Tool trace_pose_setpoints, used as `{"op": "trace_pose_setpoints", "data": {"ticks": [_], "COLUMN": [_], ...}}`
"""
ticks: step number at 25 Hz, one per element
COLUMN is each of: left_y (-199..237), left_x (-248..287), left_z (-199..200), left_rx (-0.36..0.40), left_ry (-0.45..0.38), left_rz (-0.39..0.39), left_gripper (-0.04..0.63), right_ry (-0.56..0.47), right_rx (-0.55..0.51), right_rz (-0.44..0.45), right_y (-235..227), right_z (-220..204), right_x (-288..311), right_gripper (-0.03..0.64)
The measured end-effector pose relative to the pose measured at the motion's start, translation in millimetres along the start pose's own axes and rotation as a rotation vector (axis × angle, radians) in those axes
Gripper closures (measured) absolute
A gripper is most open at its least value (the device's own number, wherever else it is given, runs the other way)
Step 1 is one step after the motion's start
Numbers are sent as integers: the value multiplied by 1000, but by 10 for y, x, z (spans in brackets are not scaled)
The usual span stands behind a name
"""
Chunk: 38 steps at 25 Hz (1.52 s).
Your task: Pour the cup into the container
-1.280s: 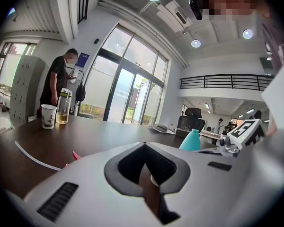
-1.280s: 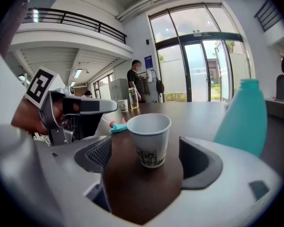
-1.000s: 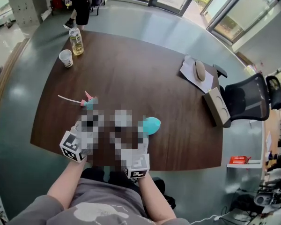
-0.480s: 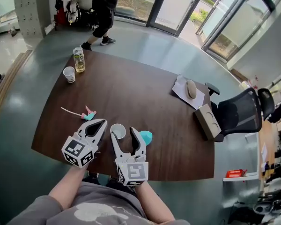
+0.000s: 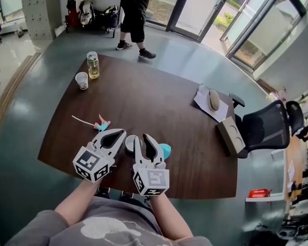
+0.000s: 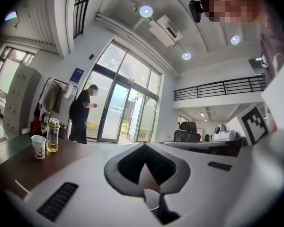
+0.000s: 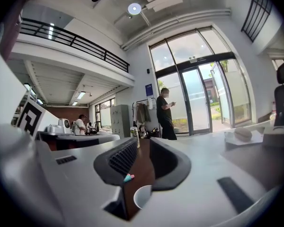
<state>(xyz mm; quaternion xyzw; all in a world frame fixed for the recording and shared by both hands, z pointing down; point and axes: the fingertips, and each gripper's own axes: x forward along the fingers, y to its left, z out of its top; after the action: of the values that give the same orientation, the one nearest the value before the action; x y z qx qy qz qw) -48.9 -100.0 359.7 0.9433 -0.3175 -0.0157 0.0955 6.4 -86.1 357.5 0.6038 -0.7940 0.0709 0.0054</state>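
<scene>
Dark wood surface (image 5: 143,94) carries the white cup (image 5: 129,145) at its near edge with the teal container (image 5: 166,149) close by, probably so your pour is a short tip sideways. Your left fingers (image 6: 80,178) meet tip to tip on nothing; your right fingers (image 7: 208,183) have just been closing to a narrow slot with nothing pinched, the cup's rim showing below, so the cup stands ungrasped.
</scene>
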Motion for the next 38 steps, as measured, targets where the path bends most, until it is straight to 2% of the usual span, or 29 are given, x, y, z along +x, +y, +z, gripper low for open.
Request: {"op": "trace_pose_setpoints", "data": {"ticks": [2, 3, 6, 15, 38], "left_y": [-16, -22, -41, -87, -92], "left_x": [-4, -4, 5, 49, 5], "left_z": [-5, -10, -38, -73, -183], "left_rx": [2, 2, -1, 2, -10], "left_ry": [2, 3, 10, 17, 39], "left_rz": [-5, -7, -13, -22, 5], "left_gripper": [589, 589, 589, 589, 589], "right_ry": [-8, -12, -1, 48, 91], "right_rx": [8, 21, 53, -48, -94], "right_rz": [-29, -33, -22, -50, 33], "right_y": [-46, -56, -69, -143, 19], "right_z": [5, 7, -24, -75, -176], "right_x": [-9, -12, -8, -11, -7], "right_gripper": [619, 627, 627, 629, 630]}}
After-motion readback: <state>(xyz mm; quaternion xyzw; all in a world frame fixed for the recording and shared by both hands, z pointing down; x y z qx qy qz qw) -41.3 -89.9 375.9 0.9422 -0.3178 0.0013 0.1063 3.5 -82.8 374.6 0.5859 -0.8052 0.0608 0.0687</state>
